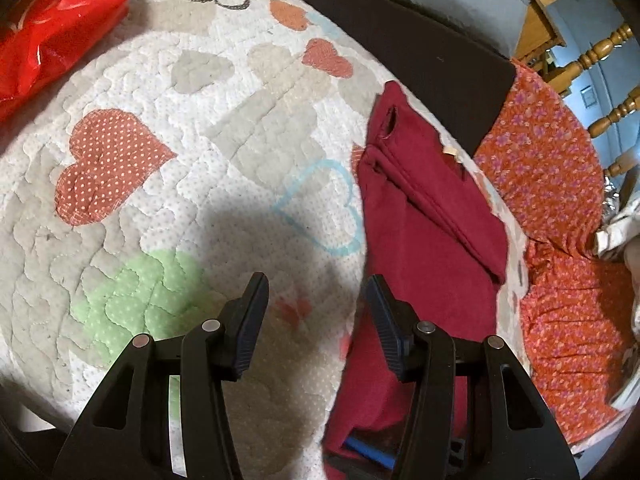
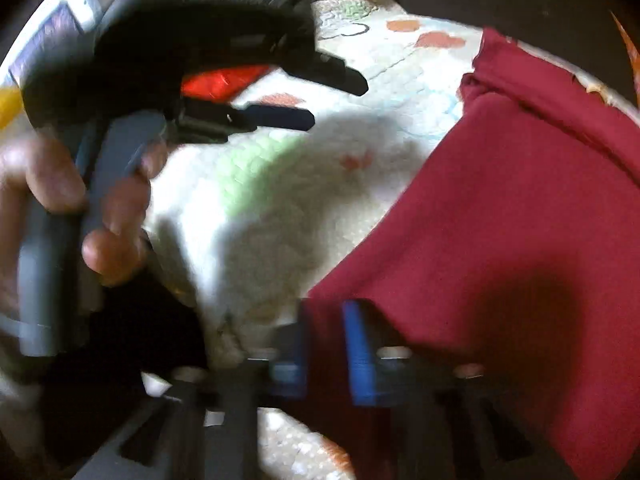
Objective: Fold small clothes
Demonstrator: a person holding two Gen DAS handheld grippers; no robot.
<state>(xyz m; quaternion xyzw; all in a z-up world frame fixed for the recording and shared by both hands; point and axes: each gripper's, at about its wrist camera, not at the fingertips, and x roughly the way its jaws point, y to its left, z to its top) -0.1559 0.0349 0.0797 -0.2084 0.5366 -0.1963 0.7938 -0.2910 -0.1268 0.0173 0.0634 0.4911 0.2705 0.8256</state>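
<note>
A dark red garment (image 1: 424, 216) lies partly folded on the heart-patterned quilt (image 1: 224, 128), at the right of the left wrist view. My left gripper (image 1: 318, 292) is open and empty, its right finger just over the garment's left edge. In the blurred right wrist view, my right gripper (image 2: 324, 320) is shut on the near corner of the dark red garment (image 2: 500, 208) and lifts it. The left gripper (image 2: 320, 100) shows there at upper left, held by a hand.
An orange flowered cloth (image 1: 560, 184) lies right of the garment. A red plastic bag (image 1: 56, 20) sits at the far left. A dark panel (image 1: 408, 48) and wooden chair spindles (image 1: 600, 52) stand behind the quilt.
</note>
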